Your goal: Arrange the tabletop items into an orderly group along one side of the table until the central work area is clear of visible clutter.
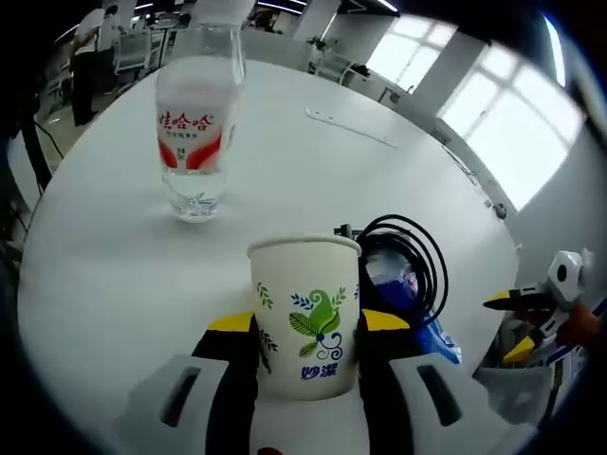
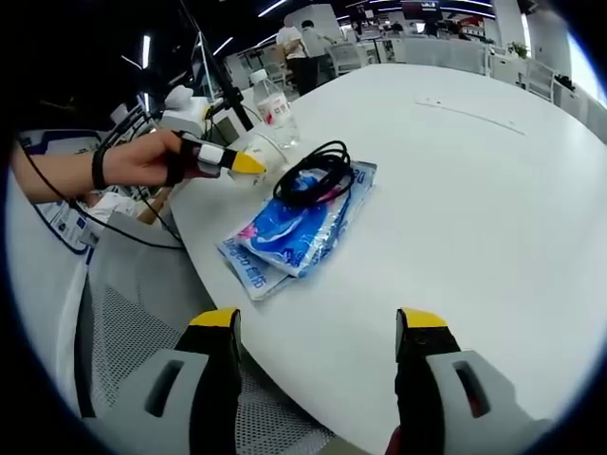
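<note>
The left gripper (image 1: 308, 327) clamps a white leaf-printed paper cup (image 1: 305, 318); the right gripper (image 2: 318, 327) hangs wide apart over the round white table (image 2: 474, 190).

Left gripper view sits low over the white table (image 1: 114, 284), very close behind a paper cup (image 1: 306, 318), facing across the tabletop toward windows; right gripper view hangs off the table (image 2: 493, 209) edge, farther back, facing inward; both share the coiled black cable (image 1: 410, 248) (image 2: 316, 171), blue packet (image 2: 299, 227) and water bottle (image 1: 197, 133) (image 2: 270, 106).
</note>
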A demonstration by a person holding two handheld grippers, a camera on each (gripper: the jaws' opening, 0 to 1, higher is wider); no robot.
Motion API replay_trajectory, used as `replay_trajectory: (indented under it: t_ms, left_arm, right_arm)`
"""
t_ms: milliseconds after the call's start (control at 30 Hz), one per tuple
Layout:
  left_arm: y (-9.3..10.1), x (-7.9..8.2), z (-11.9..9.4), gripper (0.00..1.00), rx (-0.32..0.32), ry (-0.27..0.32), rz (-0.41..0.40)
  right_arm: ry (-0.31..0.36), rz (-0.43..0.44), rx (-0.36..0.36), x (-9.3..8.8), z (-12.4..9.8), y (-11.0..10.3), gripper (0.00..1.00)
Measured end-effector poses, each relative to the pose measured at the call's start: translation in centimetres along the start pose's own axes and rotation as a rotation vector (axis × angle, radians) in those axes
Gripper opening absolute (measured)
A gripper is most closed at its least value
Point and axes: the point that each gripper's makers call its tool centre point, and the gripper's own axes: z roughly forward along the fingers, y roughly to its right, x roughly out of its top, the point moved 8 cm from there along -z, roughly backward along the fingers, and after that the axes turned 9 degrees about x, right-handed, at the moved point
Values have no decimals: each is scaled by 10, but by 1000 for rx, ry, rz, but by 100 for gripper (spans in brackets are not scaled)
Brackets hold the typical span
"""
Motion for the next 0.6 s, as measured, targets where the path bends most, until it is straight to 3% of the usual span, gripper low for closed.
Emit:
replay_trajectory:
  t_ms: [200,433,600]
  left_arm:
    - [3,5,-16,40,-37,32,-5]
    - [4,12,-29,40,-107,75,-25]
    - [11,8,-33,40,-135,74,28]
  right_arm:
    - [-14,-54,22,17,4,1,64]
    - [9,-139,56,64,15,-1,63]
    - [65,-161,110,96,25,-12,61]
